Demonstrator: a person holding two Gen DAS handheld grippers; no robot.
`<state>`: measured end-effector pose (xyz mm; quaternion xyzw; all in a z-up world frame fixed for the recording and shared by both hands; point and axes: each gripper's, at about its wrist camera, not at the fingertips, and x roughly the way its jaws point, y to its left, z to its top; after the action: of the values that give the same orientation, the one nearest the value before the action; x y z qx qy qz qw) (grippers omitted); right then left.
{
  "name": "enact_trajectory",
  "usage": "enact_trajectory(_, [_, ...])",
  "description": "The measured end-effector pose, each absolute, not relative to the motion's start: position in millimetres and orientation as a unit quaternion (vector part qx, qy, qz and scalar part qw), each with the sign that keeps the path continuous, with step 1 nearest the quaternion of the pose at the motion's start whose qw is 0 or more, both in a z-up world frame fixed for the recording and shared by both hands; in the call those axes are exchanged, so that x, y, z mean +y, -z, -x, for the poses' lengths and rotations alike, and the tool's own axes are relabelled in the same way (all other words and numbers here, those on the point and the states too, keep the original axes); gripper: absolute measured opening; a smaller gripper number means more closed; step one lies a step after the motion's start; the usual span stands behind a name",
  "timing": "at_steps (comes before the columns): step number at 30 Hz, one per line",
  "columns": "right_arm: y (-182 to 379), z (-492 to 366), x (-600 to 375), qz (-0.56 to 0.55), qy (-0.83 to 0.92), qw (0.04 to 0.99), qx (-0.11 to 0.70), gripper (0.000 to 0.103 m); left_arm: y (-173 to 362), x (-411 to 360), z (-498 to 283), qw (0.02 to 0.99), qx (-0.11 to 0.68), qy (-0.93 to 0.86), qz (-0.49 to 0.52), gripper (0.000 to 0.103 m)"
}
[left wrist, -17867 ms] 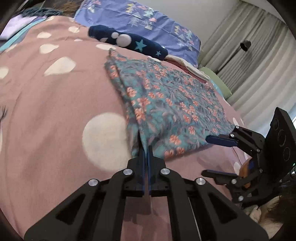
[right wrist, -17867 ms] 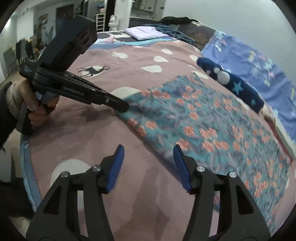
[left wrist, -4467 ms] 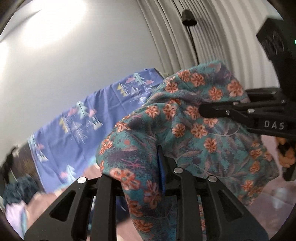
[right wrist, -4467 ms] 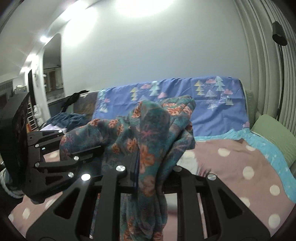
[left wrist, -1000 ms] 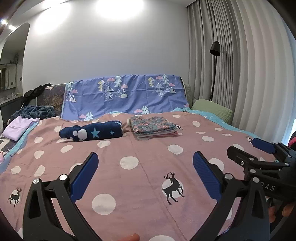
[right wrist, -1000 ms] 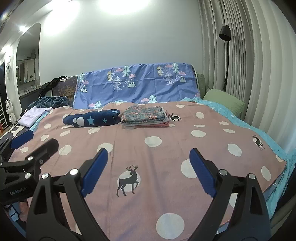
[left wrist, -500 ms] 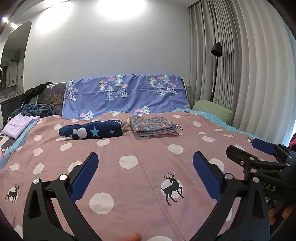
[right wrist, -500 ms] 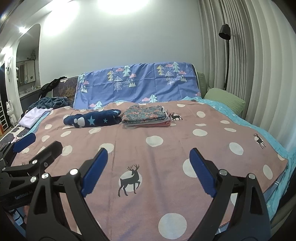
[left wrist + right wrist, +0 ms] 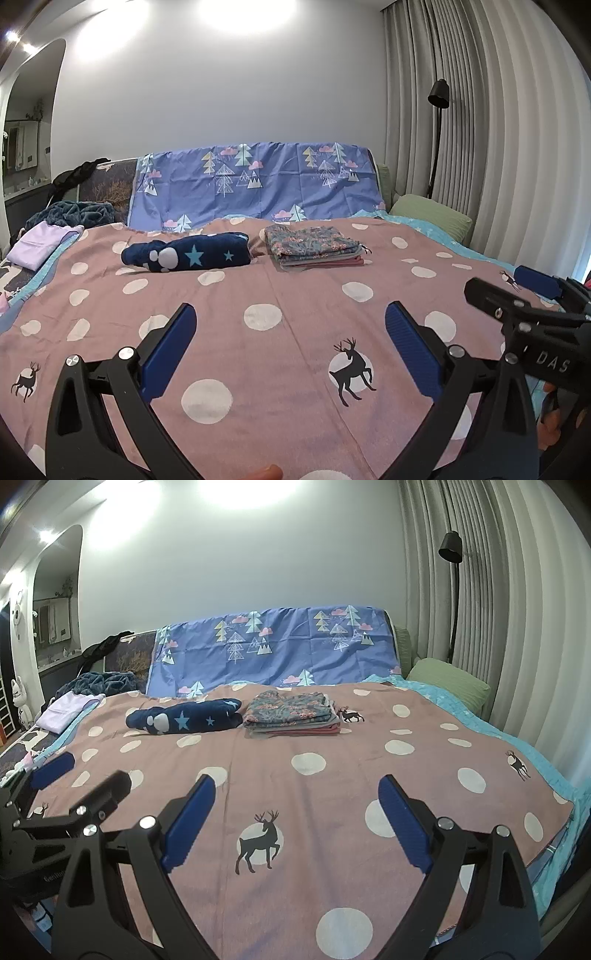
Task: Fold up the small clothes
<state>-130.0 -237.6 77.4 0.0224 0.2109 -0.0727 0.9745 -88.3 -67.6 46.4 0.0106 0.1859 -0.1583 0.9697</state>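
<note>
Both claws are hanging low over the near edge of the bed (image 9: 288, 354), side by side. The left claw (image 9: 290, 332) is spread wide and gripping nothing; the right claw (image 9: 295, 805) is likewise released and empty.

The floral garment (image 9: 290, 707) is lying folded on top of a small stack of folded clothes (image 9: 299, 729) toward the far edge of the bed, near the headboard. A navy star-print roll (image 9: 184, 720) is lying just beside it on the left.

Judgement — this piece looks finished, and nothing unfolded is showing on the spread. To do the next step well: be seeking the next garment before reaching, keeping both claws parted and clear of the stack — a brush against it could be spoiling the fold.
</note>
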Motion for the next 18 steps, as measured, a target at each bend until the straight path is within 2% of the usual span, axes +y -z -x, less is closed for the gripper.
enact_trajectory(18, [-67.3,112.9,-231.7,-0.011,0.063,0.972,0.226,0.091,-35.4,-64.0,75.9,0.968,0.201,0.147,-0.012,0.102])
